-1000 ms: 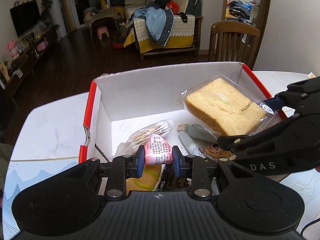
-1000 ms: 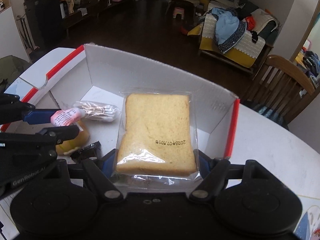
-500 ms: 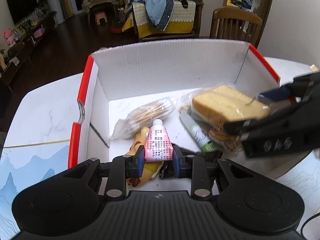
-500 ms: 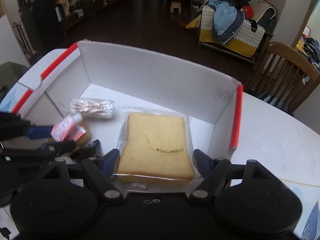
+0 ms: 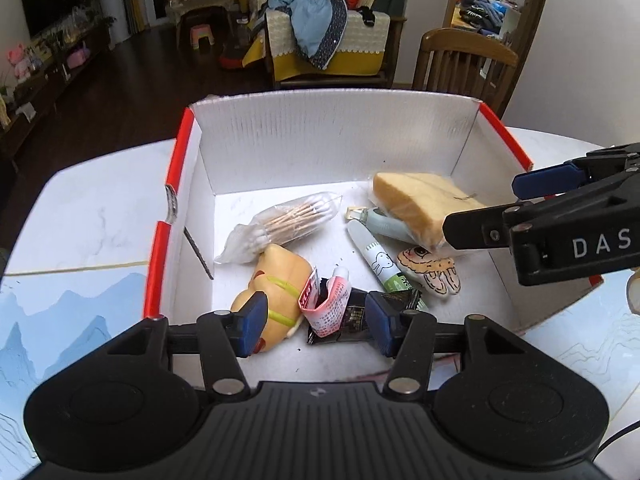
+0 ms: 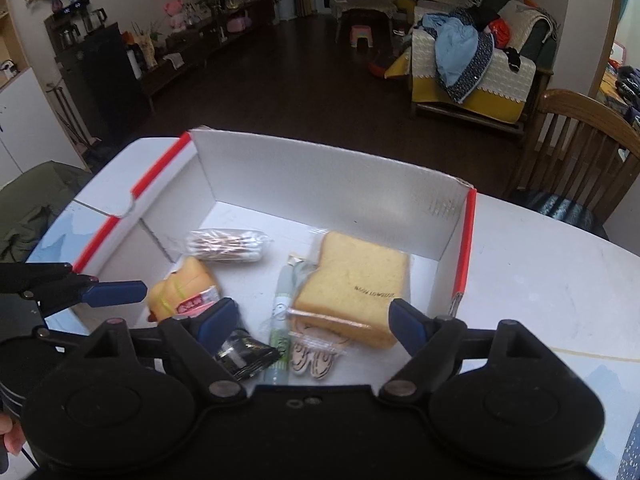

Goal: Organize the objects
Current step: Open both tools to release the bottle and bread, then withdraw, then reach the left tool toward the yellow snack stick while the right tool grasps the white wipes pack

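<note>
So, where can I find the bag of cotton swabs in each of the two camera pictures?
Left wrist view: the bag of cotton swabs lies left of centre on the box floor, slanted, behind the yellow toy.
Right wrist view: the same bag lies left of centre, nearly level, again behind the yellow toy.
Shared landmark: the wrapped bread slice, to the right of the bag in both.

Black packet [image 5: 352, 316] half behind the left tool's pad; sticker [image 6: 316, 354] partly under the bread [image 6: 354, 288].
</note>
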A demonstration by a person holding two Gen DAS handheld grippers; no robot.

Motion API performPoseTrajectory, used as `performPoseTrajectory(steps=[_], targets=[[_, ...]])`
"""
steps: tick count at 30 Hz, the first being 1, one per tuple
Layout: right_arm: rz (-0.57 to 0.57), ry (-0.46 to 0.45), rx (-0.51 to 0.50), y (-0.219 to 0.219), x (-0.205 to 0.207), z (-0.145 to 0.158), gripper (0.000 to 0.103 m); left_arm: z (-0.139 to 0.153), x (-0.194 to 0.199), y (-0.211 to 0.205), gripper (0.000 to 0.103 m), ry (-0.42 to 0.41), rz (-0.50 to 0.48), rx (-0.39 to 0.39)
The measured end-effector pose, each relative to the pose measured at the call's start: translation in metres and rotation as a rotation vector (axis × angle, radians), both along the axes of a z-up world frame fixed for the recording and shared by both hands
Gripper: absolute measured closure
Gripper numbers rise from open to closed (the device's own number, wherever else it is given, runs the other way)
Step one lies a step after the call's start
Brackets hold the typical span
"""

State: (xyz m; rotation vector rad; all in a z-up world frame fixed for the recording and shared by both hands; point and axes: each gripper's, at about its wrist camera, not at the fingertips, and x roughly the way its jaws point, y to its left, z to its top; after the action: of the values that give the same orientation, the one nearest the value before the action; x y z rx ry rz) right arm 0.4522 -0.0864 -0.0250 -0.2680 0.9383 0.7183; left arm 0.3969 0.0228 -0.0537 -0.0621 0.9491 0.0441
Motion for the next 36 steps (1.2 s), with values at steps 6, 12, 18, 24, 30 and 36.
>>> performPoseTrajectory(steps=[6, 12, 18, 24, 30, 36], targets=[[0.016, -0.009, 0.026, -0.009, -0.014, 0.014, 0.018, 0.015, -0.018, -0.004, 0.051, -0.034, 0.004, 0.007], [0.036, -0.029, 0.054, -0.017, -0.032, 0.031, 0.017, 0.037, -0.042, -0.007, 0.051, -0.081, 0.005, -0.001], [0.028, -0.052, 0.083, -0.028, -0.053, 0.049, 0.017, 0.056, -0.067, -0.008, 0.051, -0.126, 0.0, -0.016], [0.014, -0.072, 0.097, -0.038, -0.079, 0.061, 0.015, 0.07, -0.093, -0.011, 0.051, -0.169, -0.023, -0.029], [-0.014, -0.084, 0.106, -0.049, -0.104, 0.066, 0.013, 0.079, -0.118, -0.011, 0.051, -0.19, -0.039, -0.073], [-0.03, -0.119, 0.144, -0.069, -0.134, 0.067, 0.005, 0.079, -0.144, -0.011, 0.047, -0.194, -0.073, -0.094]])
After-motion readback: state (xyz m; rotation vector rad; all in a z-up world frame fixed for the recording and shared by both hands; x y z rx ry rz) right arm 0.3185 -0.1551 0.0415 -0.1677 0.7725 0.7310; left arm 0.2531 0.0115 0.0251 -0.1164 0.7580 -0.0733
